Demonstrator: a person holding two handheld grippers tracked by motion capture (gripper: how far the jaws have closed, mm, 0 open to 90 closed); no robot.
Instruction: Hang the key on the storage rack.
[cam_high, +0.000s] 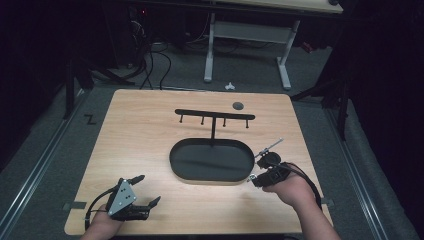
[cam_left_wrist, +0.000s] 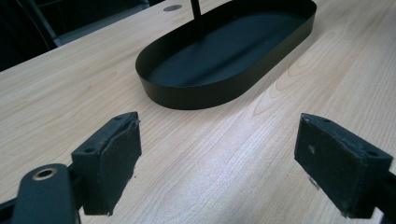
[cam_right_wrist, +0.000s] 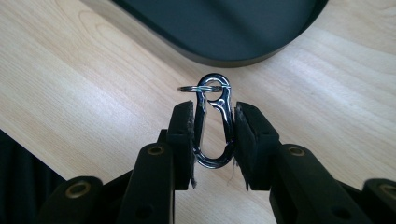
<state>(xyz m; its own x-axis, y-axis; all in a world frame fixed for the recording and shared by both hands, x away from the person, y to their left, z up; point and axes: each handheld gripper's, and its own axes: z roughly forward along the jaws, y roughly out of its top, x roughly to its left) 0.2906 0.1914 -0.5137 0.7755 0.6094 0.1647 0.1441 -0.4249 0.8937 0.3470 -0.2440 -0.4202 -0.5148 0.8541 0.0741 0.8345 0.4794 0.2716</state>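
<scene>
A black oval tray (cam_high: 185, 169) sits mid-table, and a thin post rises from it to a black bar with several small hooks (cam_high: 215, 115). My right gripper (cam_right_wrist: 213, 128) is shut on a shiny metal carabiner clip (cam_right_wrist: 215, 121) with a small key ring (cam_right_wrist: 191, 88) at its top; it hovers just off the tray's (cam_right_wrist: 224, 42) near right end. In the high view that gripper (cam_high: 254, 180) is at the tray's right edge. My left gripper (cam_high: 150, 189) rests near the front left of the table, open and holding nothing, and points toward the tray (cam_left_wrist: 187, 91).
The light wooden table (cam_high: 140, 135) has a small dark round disc (cam_high: 238, 105) near its far edge. A white-legged desk (cam_high: 247, 35) and cables stand on the floor beyond. Metal rails run along both sides of the table.
</scene>
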